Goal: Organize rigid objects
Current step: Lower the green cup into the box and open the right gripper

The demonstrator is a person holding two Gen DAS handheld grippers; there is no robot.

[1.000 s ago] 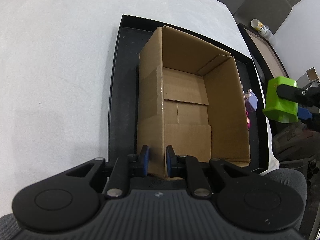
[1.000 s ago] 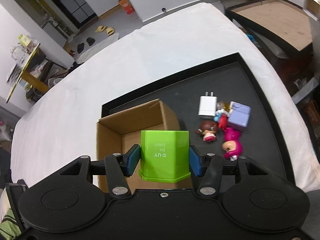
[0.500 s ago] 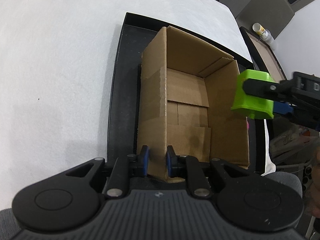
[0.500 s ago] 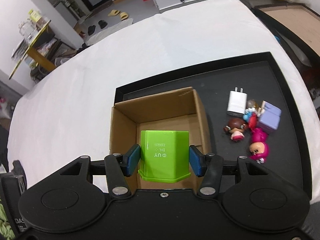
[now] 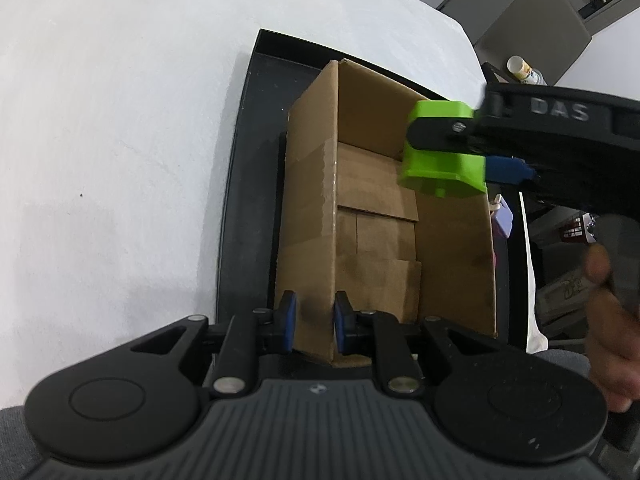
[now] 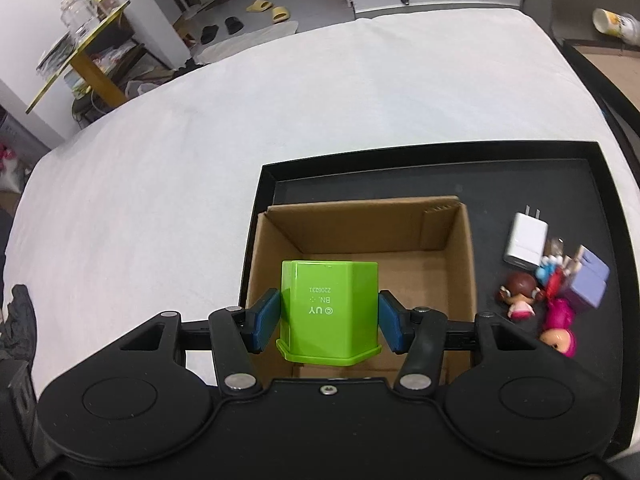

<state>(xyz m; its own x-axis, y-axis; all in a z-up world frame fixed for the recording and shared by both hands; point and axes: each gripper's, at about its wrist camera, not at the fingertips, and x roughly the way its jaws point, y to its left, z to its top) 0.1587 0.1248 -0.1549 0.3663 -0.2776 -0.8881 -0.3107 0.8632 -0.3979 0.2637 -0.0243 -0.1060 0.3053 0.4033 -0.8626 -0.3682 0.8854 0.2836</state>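
Right claw (image 6: 328, 322) with green block (image 6: 330, 312) over white-clothed table (image 6: 200, 152)

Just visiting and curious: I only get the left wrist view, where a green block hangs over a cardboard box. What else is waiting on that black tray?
Observer: Beside the cardboard box, on the black tray, lie a white plug adapter, two small dolls and a lilac block.
Operator: Does the green block have markings?
Observer: Yes, the green block has raised letters and a number moulded on its top face, seen upside down.
Operator: How is it gripped?
Observer: The right gripper presses one blue pad on each side of it.
Operator: Anything beyond the table?
Observer: Slippers lie on the floor past the white table.
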